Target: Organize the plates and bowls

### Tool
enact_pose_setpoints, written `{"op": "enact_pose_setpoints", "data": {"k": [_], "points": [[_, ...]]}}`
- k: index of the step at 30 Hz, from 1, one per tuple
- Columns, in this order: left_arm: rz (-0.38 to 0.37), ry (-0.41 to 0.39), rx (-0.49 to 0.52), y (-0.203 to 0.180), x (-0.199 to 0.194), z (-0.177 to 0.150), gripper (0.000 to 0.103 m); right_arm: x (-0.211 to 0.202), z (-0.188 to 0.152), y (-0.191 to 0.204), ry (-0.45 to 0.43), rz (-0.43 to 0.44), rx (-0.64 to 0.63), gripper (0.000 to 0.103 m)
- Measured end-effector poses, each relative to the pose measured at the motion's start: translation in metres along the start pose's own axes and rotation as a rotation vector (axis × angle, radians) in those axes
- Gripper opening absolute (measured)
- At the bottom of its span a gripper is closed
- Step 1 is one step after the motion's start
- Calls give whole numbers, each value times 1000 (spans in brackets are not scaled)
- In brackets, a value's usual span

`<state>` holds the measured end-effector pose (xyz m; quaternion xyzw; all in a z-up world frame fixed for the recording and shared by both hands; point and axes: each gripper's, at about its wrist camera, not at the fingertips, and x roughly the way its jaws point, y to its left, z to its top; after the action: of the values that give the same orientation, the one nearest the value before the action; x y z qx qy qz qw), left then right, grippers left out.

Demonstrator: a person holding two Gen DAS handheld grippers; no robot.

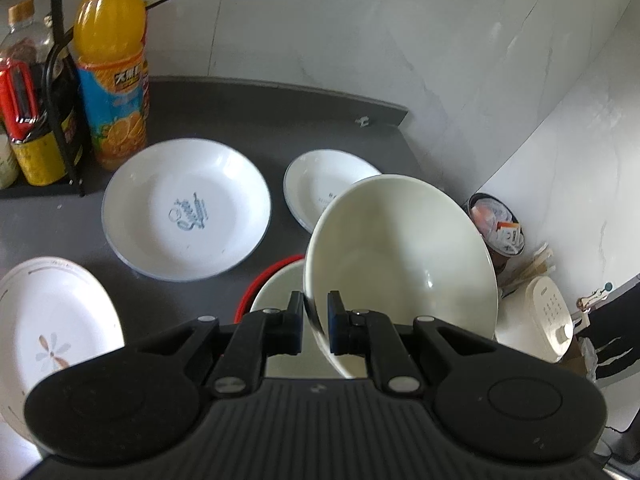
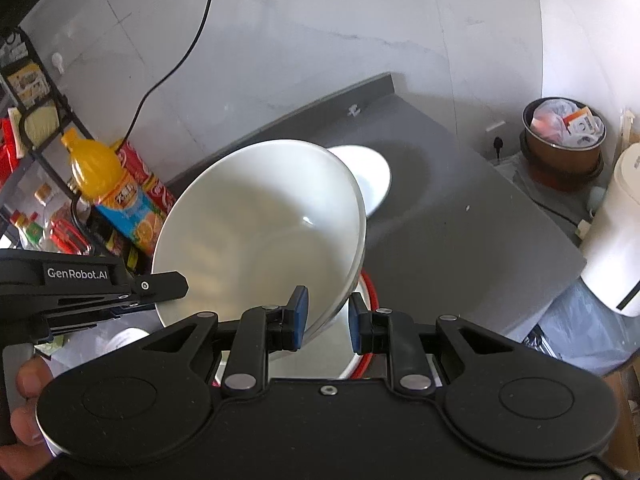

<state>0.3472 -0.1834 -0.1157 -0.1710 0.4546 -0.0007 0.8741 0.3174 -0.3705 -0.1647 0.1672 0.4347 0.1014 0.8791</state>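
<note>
Counted: 3 plates on the grey surface (image 1: pixel 224 112), namely a large plate (image 1: pixel 186 208), a small plate (image 1: pixel 320 188) and a flowered plate (image 1: pixel 52 320), plus 2 bowls. The left gripper (image 1: pixel 315 322) clamps the rim of the tilted white bowl (image 1: pixel 400 256) above the red-rimmed bowl (image 1: pixel 276 292); the right gripper (image 2: pixel 328 316) straddles the opposite rim, narrowly parted. Bare surface lies right of the bowls up to its edge.

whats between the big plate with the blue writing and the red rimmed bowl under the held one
Nothing: in the left wrist view, only bare dark countertop separates the big plate from the red-rimmed bowl.
</note>
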Motion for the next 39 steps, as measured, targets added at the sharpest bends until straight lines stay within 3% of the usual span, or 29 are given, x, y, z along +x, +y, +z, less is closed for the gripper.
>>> {"op": "enact_pose_setpoints", "data": {"k": [16,36,39], "points": [[55,77,-31,24,12,-23,10,13,-21,8,78,5,-33,21],[90,121,-54,20,33,-30,10,30,-20,5,126,-6,-50,22],[90,129,-60,21,34,-30,10,32,-19,6,134,-4,-52,26]]}}
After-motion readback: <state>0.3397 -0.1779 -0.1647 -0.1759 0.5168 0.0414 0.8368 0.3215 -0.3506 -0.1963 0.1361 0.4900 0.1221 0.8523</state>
